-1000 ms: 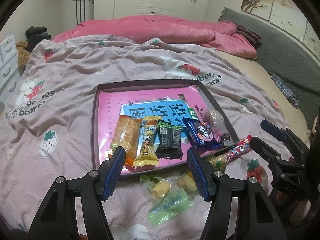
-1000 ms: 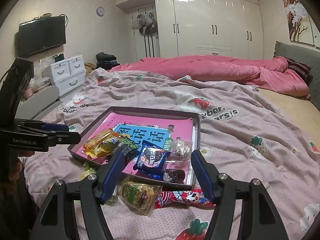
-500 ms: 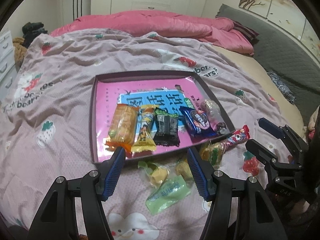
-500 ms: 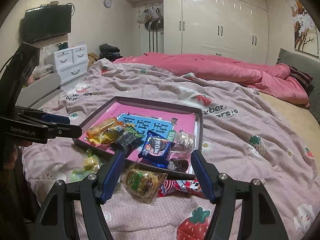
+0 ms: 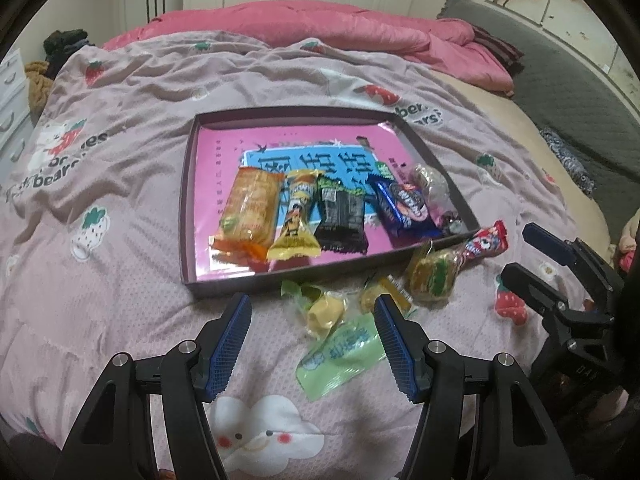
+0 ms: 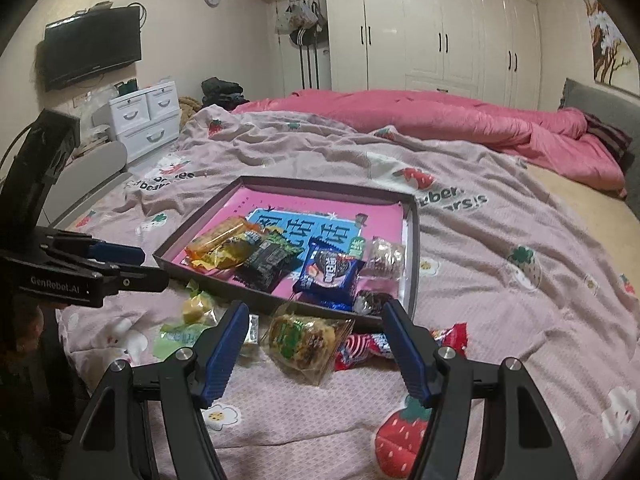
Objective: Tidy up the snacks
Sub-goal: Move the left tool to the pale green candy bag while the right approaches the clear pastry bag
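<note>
A shallow dark box [image 5: 188, 184] with a pink base lies on the bed and holds an orange pack [image 5: 248, 208], a yellow pack [image 5: 296, 224], a black pack [image 5: 340, 216], a blue pack [image 5: 404, 208] and clear-wrapped sweets [image 5: 432, 184]. Loose on the blanket before it lie a yellow candy [image 5: 324, 312], a green sachet [image 5: 340, 356], a clear cracker pack [image 5: 434, 276] and a red stick pack [image 5: 484, 244]. My left gripper [image 5: 312, 340] is open above the candy and sachet. My right gripper [image 6: 316, 352] is open, with the cracker pack [image 6: 304, 340] between its fingers' line of sight.
The box [image 6: 412, 240] sits on a pink strawberry-print blanket [image 5: 120, 120]. A rumpled pink duvet [image 6: 440, 116] lies at the far side. White drawers [image 6: 148, 116] and a wall TV [image 6: 92, 56] stand to the left, wardrobes behind.
Both grippers have drawn back from the box toward the near edge of the bed, bringing the loose snacks more fully into view. Both stay open and empty.
</note>
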